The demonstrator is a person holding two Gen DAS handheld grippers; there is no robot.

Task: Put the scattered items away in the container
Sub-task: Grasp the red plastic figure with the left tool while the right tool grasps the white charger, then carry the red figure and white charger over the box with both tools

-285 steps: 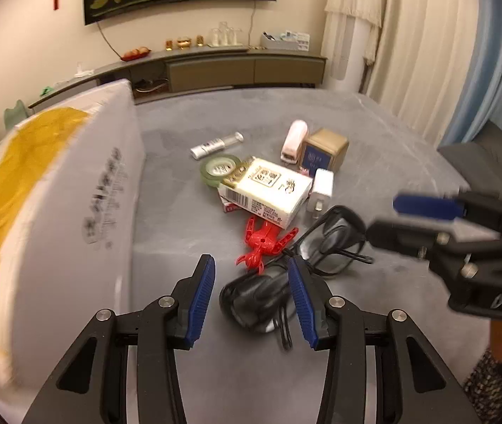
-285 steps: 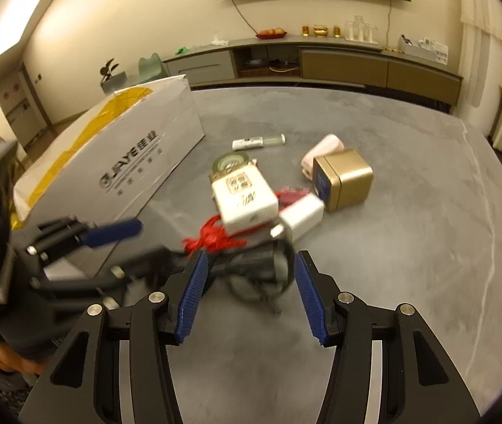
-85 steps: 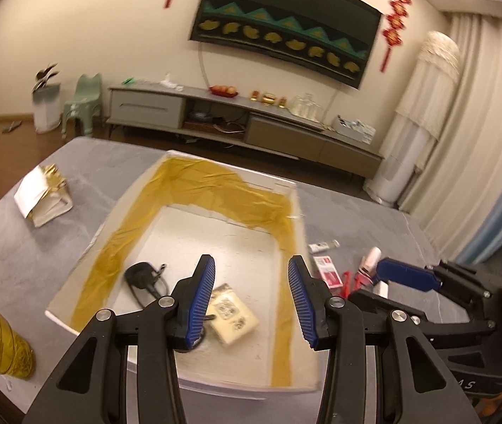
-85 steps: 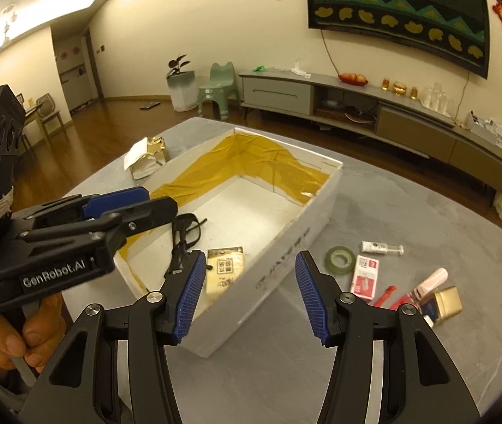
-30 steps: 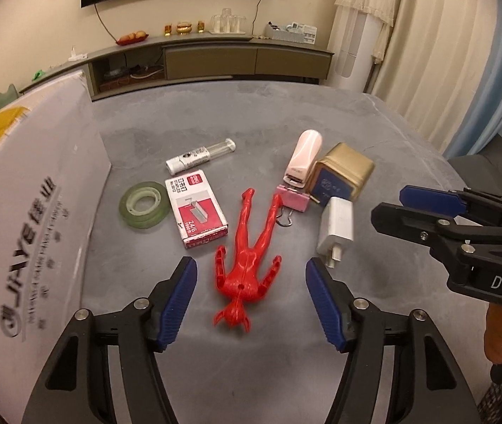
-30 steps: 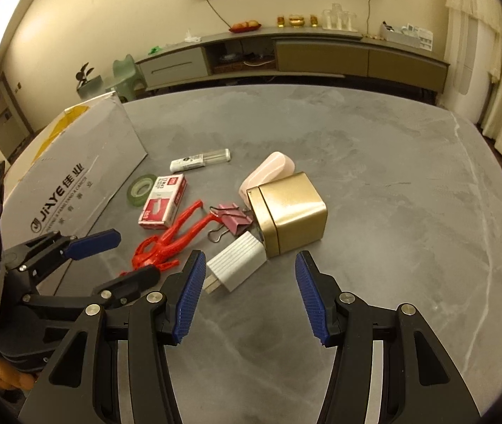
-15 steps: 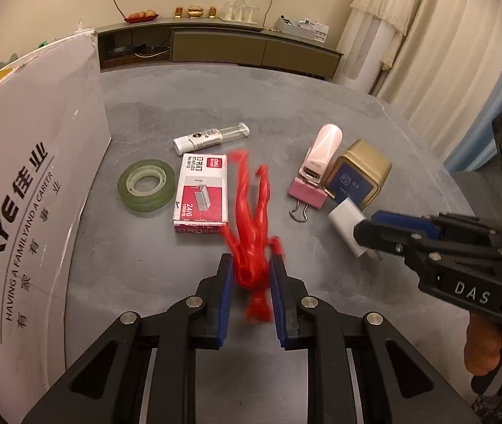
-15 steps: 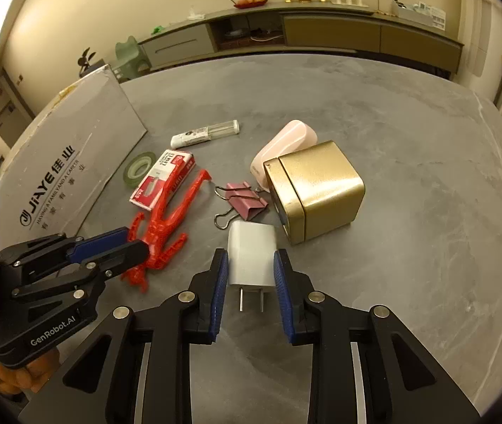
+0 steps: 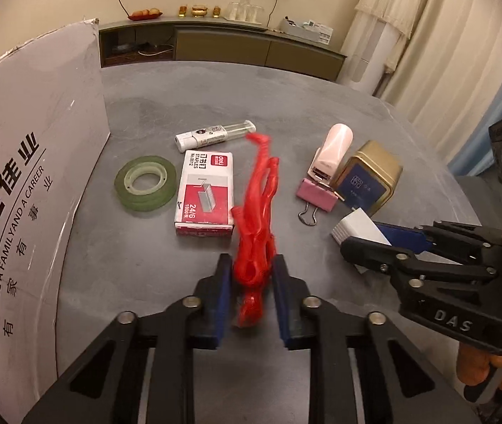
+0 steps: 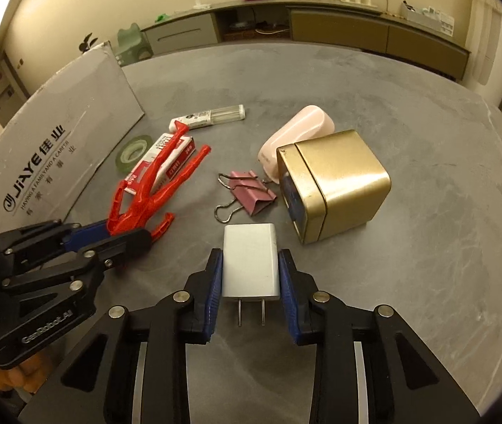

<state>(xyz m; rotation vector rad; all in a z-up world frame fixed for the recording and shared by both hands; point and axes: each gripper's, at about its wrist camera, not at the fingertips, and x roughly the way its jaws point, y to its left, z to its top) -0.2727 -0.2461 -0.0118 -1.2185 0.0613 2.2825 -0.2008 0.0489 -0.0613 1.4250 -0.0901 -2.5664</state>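
The left gripper (image 9: 250, 275) is clamped on the red plastic figure (image 9: 256, 208), beside the staple box (image 9: 205, 192). The right gripper (image 10: 250, 275) grips the white charger plug (image 10: 250, 259), near the gold tin (image 10: 342, 180). The cardboard box (image 9: 21, 176) stands left.

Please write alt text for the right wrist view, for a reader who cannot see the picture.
The right gripper is shut on a white charger, prongs toward the camera, on a grey table. Beyond it lie a gold tin, a pink binder clip and a pink stapler; at left, the left gripper clasps a red figure beside a white box.
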